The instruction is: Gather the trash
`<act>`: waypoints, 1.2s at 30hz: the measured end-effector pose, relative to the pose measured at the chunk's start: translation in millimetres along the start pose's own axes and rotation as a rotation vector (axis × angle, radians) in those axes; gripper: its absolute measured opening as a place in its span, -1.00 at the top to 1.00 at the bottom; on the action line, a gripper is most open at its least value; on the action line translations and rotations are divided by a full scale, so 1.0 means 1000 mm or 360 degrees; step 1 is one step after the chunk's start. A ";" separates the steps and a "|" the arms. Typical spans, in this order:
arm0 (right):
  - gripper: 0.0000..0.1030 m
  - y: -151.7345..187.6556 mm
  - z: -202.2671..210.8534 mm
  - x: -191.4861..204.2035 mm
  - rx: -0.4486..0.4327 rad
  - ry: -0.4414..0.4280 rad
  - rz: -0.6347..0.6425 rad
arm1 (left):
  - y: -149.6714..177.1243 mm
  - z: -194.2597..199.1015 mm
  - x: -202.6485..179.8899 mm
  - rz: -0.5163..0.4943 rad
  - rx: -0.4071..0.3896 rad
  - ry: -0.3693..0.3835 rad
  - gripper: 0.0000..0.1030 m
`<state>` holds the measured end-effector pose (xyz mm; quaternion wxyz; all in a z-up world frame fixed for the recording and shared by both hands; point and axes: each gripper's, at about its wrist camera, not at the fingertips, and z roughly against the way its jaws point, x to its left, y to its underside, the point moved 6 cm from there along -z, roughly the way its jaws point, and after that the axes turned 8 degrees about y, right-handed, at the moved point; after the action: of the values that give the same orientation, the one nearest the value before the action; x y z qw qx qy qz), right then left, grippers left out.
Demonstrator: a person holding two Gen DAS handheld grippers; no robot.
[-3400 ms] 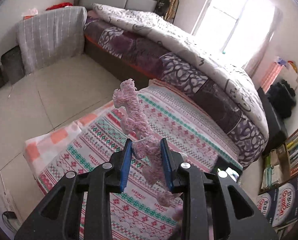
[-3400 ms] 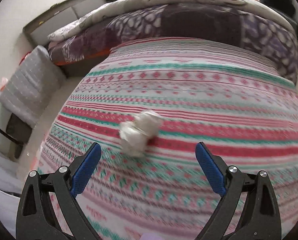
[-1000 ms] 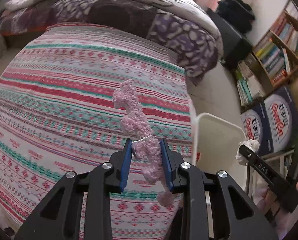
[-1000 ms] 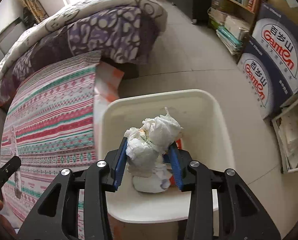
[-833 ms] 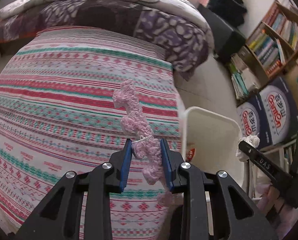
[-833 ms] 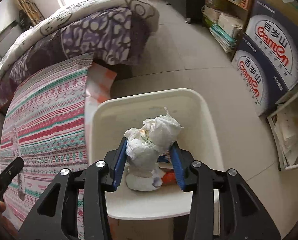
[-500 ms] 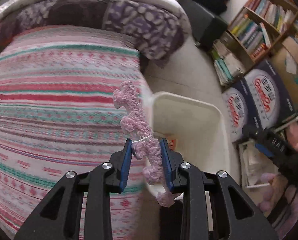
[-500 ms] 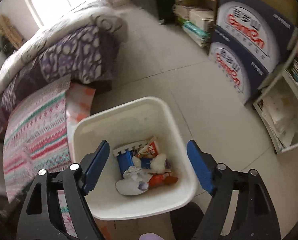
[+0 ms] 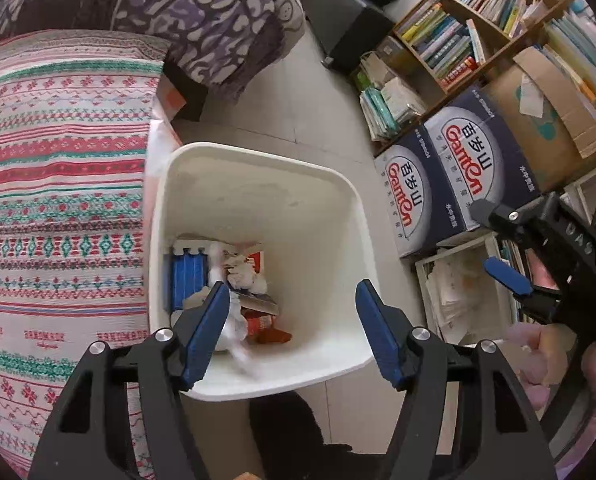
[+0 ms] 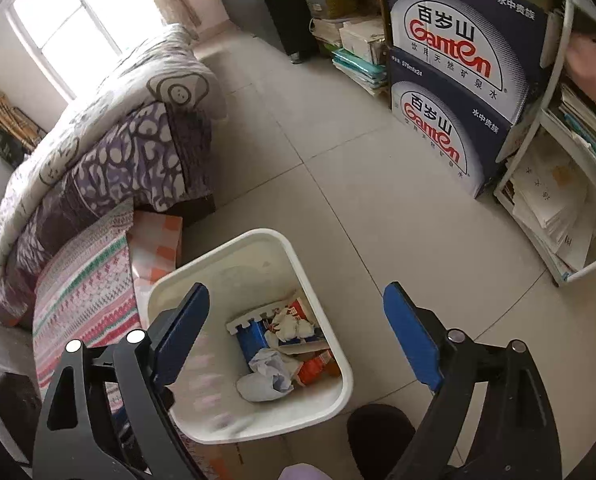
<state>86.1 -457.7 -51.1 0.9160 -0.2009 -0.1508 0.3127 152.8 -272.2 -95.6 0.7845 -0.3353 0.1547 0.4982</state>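
Observation:
My left gripper (image 9: 292, 292) hangs over the white trash bin (image 9: 258, 152), its jaws opening with nothing between the pads. A blurred pale pink yarn piece (image 9: 240, 346) drops past the left finger into the bin; in the right wrist view it is a pink streak (image 10: 206, 384) against the bin's inner wall. My right gripper (image 10: 294, 296) is above the bin (image 10: 266, 234) too, jaws still opening and empty. It also shows at the right edge of the left wrist view (image 9: 493, 240). Crumpled white tissue (image 10: 266, 372) lies among wrappers on the bin's bottom.
The bed with the striped cover (image 9: 58, 200) touches the bin's left side, a purple quilt (image 9: 178, 12) behind it. Blue Ganten boxes (image 10: 457, 80), a bookshelf (image 9: 457, 20) and a white rack of papers (image 10: 557, 200) stand on the right. A dark shoe (image 10: 377, 428) is near the bin.
My left gripper swung from over the bed to over the bin and opened, letting the pink yarn piece fall. My right gripper opened, dropped the tissue wad into the bin and pulled back.

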 end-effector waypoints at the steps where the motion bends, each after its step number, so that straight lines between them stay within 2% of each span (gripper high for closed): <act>1: -0.72 -0.001 0.002 0.000 -0.0010 -0.0005 0.0002 | 0.000 -0.001 0.000 -0.0001 0.0009 -0.0007 -0.26; 6: -0.77 0.001 0.006 0.007 -0.0031 -0.0014 0.0037 | 0.003 0.001 0.012 0.0021 0.0040 -0.0093 -0.27; 9: -0.79 0.006 0.004 0.015 -0.0020 -0.0005 0.0075 | 0.001 0.011 0.022 0.0016 0.0009 -0.0180 -0.28; 14: -0.79 0.018 0.002 0.034 -0.0021 0.0016 0.0160 | -0.010 0.042 0.041 -0.0034 -0.0149 -0.0418 -0.38; 17: -0.79 0.024 0.006 0.048 -0.0075 0.0037 0.0233 | -0.017 0.065 0.052 -0.0064 -0.0278 -0.0596 -0.43; 20: -0.82 0.029 0.013 0.061 -0.0158 0.0061 0.0282 | -0.022 0.087 0.063 -0.0059 -0.0393 -0.0726 -0.54; 24: -0.84 0.036 0.023 0.079 -0.0281 0.0084 0.0367 | -0.026 0.109 0.075 -0.0049 -0.0505 -0.0872 -0.59; 31: -0.86 0.050 0.039 0.113 -0.0461 0.0117 0.0543 | -0.021 0.137 0.094 -0.0006 -0.0598 -0.1010 -0.63; 36: -0.86 0.064 0.044 0.135 -0.0507 0.0104 0.0628 | -0.017 0.156 0.106 0.0014 -0.0652 -0.1085 -0.64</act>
<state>138.3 -314.0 -21.6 0.7984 -0.3784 -0.1263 0.4510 201.8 -99.2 -37.0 0.7056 -0.2995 -0.2158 0.6048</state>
